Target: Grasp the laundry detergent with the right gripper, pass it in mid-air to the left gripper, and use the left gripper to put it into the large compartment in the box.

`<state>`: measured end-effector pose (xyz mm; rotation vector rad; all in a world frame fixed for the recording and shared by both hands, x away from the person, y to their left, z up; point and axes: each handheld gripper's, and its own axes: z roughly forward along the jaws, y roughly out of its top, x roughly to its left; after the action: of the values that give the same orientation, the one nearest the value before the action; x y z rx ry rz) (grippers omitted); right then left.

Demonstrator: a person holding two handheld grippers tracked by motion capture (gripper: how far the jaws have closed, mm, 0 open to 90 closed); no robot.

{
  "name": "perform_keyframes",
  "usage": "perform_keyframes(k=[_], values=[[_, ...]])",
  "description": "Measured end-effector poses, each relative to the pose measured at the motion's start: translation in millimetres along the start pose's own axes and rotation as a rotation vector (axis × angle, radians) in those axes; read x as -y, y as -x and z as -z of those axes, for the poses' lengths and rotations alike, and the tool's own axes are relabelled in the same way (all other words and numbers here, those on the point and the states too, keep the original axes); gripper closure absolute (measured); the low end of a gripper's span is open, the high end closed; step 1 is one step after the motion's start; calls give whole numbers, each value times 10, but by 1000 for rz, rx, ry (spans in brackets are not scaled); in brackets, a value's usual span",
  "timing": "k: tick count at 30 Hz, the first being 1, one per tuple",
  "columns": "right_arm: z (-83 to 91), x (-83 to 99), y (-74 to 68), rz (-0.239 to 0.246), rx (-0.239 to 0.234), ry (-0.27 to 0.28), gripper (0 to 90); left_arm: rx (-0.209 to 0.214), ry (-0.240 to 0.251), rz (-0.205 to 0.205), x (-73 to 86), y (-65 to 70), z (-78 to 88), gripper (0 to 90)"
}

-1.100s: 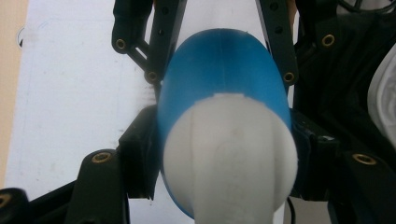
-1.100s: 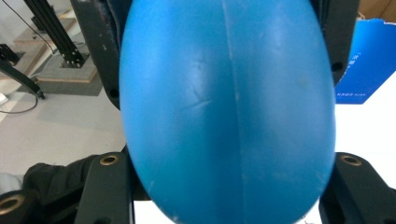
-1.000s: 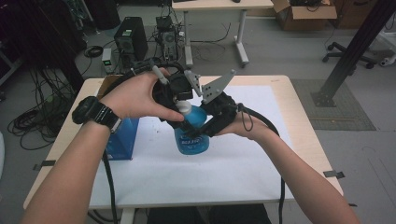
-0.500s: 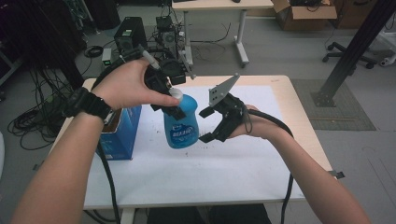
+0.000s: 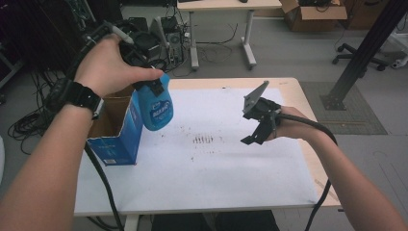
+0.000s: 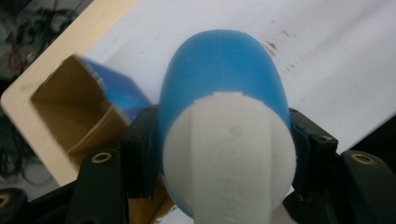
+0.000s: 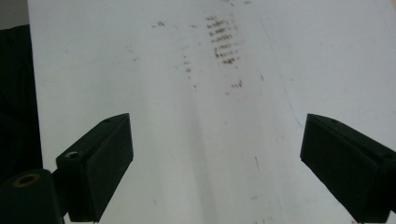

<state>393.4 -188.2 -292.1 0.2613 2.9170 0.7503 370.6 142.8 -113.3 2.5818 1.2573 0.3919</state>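
The open blue cardboard box (image 5: 115, 130) stands at the left edge of the white table mat (image 5: 211, 168). The left gripper (image 5: 153, 87) is clamped on a blue spray bottle (image 5: 156, 107), held in the air just right of the box and above its rim. Risk: the grip sits at the narrow neck, so the bottle could swing or slip. Right of the box, well apart, the right gripper (image 5: 256, 126) hovers over the mat, jaws spread and empty. The left gripper view shows the white cap (image 6: 229, 154) between the jaws; the high view shows the label.
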Motion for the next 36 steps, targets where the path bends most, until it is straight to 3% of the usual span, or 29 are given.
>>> perform_keyframes(k=[3, 6, 10, 16, 24, 36], values=[[93, 134, 72, -34, 18, 3, 93, -27, 5, 114, 47, -147, 63, 381], [176, 259, 150, -66, 34, 4, 94, -67, -2, 201, 94, -289, 107, 381], [251, 394, 219, -103, 49, -2, 94, -115, -18, 290, 166, -464, 144, 380], [290, 525, 268, -133, 58, -9, 97, -127, -5, 418, 317, -731, 179, 380], [306, 619, 315, -151, 64, -12, 97, -152, -8, 491, 453, -942, 152, 380], [321, 690, 326, -159, 57, -24, 98, -150, -31, 509, 551, -1030, -41, 380]])
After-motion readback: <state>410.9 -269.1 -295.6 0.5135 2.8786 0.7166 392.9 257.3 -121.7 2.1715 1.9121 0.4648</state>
